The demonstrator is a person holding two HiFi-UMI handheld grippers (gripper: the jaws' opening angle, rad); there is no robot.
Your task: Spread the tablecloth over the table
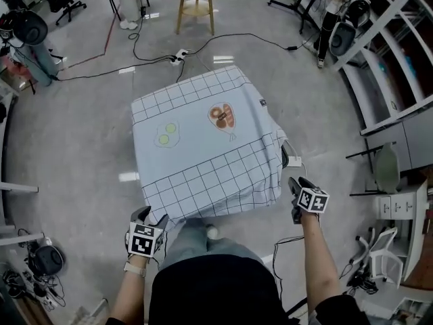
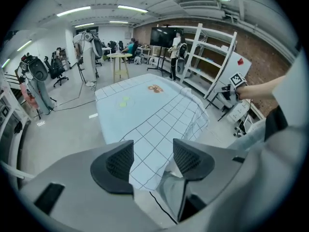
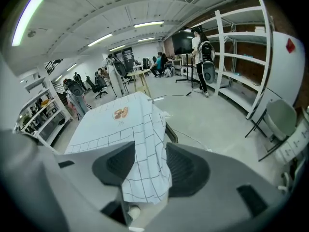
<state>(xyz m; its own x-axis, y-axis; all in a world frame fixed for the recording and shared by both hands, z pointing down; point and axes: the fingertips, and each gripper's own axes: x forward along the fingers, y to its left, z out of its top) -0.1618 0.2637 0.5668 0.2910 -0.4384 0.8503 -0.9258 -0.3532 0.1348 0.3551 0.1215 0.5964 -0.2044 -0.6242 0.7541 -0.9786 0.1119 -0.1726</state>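
Now: tablecloth (image 1: pixel 203 147) draped over table (image 3: pixel 172 132), checked borders hanging down table's near and right sides. Left gripper (image 1: pixel 150 217) just off table's near-left corner, jaws spread, pinching nothing, cloth corner close ahead. Right gripper (image 1: pixel 300 184) beside table's near-right corner, jaws likewise spread, clear of hanging cloth.

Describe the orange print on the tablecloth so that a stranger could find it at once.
Find the pale blue tablecloth with a grid border, mid-room. Its plain centre carries two prints; the orange print lies nearer the right edge in the head view. It is reddish-orange with a thin tail, whereas the green print beside it is two pale rounds.
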